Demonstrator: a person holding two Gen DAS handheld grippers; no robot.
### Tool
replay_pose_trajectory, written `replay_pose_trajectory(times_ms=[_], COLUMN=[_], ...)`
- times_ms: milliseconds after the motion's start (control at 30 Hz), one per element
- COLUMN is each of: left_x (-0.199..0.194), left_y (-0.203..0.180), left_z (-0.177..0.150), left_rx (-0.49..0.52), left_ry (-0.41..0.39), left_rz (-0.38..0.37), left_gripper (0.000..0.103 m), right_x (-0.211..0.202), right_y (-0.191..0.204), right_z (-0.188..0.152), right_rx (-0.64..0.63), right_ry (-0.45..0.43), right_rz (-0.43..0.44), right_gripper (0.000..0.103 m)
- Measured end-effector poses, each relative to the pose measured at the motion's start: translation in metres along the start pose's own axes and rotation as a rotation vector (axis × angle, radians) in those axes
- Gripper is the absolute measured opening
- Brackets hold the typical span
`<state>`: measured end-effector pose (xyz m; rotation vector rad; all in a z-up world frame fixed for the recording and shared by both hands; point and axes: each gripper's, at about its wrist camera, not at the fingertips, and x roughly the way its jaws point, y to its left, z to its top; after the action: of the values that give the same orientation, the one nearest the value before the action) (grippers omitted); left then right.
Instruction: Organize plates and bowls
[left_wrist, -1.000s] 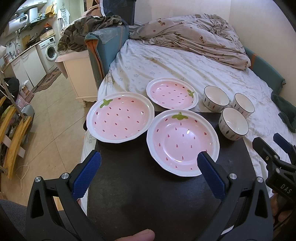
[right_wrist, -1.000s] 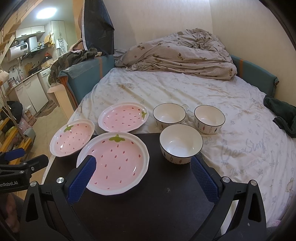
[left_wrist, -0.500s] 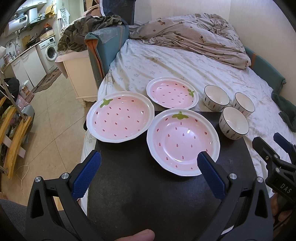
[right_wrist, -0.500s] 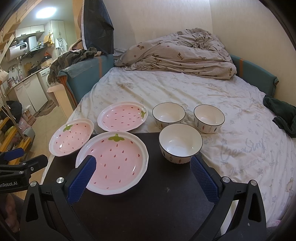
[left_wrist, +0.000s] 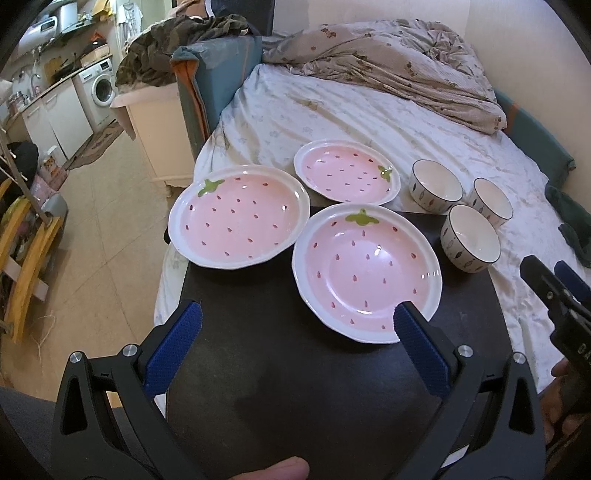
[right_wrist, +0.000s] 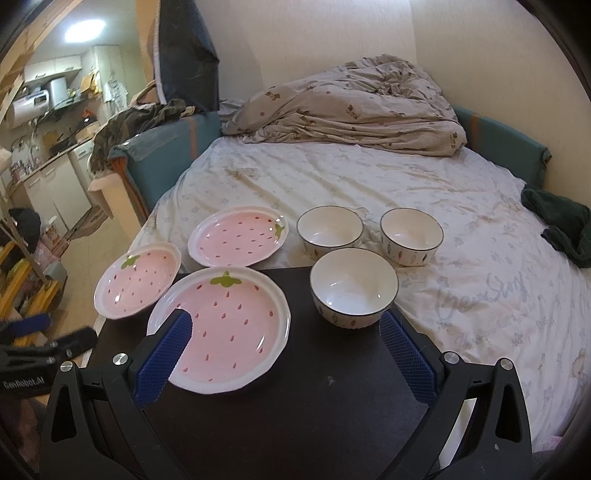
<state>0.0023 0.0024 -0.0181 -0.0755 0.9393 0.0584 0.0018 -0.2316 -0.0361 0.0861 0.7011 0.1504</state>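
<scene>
Three pink strawberry plates lie apart: the near plate (left_wrist: 365, 273) (right_wrist: 221, 328) on the black table (left_wrist: 295, 387), the left plate (left_wrist: 236, 221) (right_wrist: 136, 284) at the table's left edge, the far plate (left_wrist: 347, 173) (right_wrist: 236, 236) on the bed. Three white bowls stand apart: the near bowl (left_wrist: 471, 240) (right_wrist: 352, 288) at the table's far right corner, two bowls (right_wrist: 328, 230) (right_wrist: 412, 234) on the bed. My left gripper (left_wrist: 295, 325) is open and empty, just short of the near plate. My right gripper (right_wrist: 284, 332) is open and empty, its fingers either side of the near plate and near bowl.
The bed (right_wrist: 369, 177) with a crumpled duvet (right_wrist: 351, 107) lies behind the table. A dark cloth (right_wrist: 561, 225) lies at the bed's right. Tiled floor (left_wrist: 92, 221), a wooden rack (left_wrist: 22, 251) and kitchen units are to the left.
Both grippers have edged slightly forward toward the dishes. Nothing was taken hold of and no dish has moved.
</scene>
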Motion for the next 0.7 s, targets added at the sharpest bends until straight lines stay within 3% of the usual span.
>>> replay_pose_trajectory(times_ms=[367, 533, 700], left_x=[-0.003, 0.013, 0.041], left_y=[-0.003, 0.005, 0.027], left_z=[0.003, 0.003, -0.007], left_rx=[0.012, -0.031, -0.127], left_ry=[-0.013, 0.091, 0.249], left_rz=[0.002, -0.018, -0.008], left_gripper=[0.102, 0.102, 0.102], right_x=[-0.002, 0.000, 0.007], right_y=[-0.011, -0.013, -0.027], right_z=[0.005, 0.005, 0.008], right_rx=[0.048, 0.067, 0.125], right_ry=[0.014, 0.033, 0.075], right_rz=[-0.011, 0.000, 0.054], right_gripper=[0.103, 0.103, 0.103])
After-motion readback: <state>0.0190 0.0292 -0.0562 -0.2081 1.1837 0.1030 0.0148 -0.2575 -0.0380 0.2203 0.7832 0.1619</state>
